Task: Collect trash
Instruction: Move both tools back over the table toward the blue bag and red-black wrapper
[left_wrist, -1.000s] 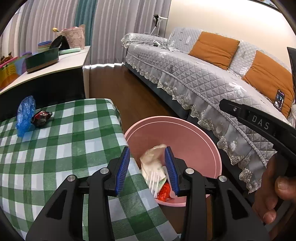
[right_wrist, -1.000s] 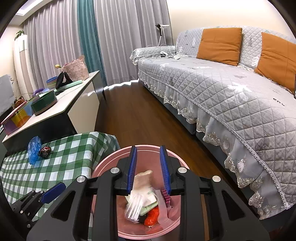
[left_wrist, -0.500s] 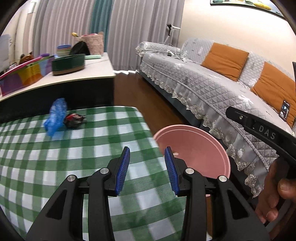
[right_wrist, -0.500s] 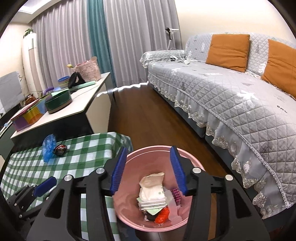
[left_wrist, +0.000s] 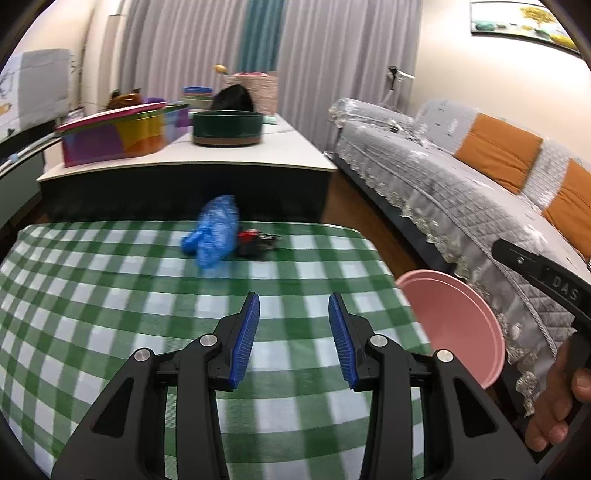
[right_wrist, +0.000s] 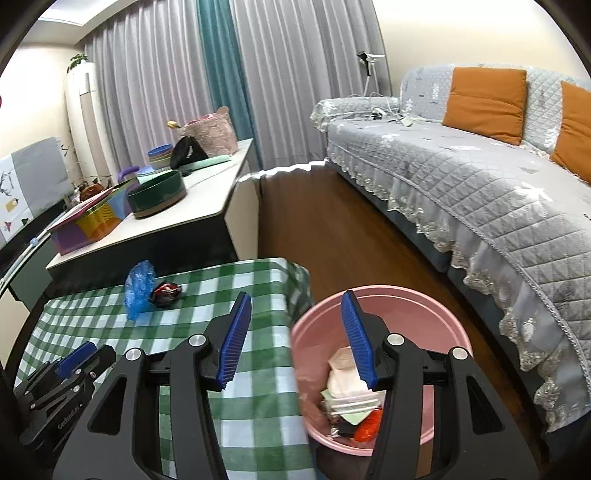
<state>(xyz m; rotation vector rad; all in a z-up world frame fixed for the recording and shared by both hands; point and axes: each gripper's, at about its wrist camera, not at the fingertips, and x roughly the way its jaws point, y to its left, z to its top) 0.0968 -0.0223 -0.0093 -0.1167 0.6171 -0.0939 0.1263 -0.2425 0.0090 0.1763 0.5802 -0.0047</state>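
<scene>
Trash still on the checked table (left_wrist: 110, 295): a blue bag (left_wrist: 214, 230) and a dark wrapper (left_wrist: 256, 240) touching it, in the middle of the left view. More trash sits in the pink bin (right_wrist: 439, 325) at the lower right of the right view. Left gripper (left_wrist: 293, 332) tilts down over the cloth, fingers spread, nothing between them. Right gripper (right_wrist: 297, 339) (a hand (left_wrist: 554, 402) holds its handle) tilts down at the table edge, fingers spread wide and empty.

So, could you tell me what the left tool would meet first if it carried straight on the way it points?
Probably the bare checked tablecloth, since the left tool stands open, empty and angled downward. The blue plastic bag and dark wrapper lie farther along, slightly left of that line; depth is uncertain.
</scene>
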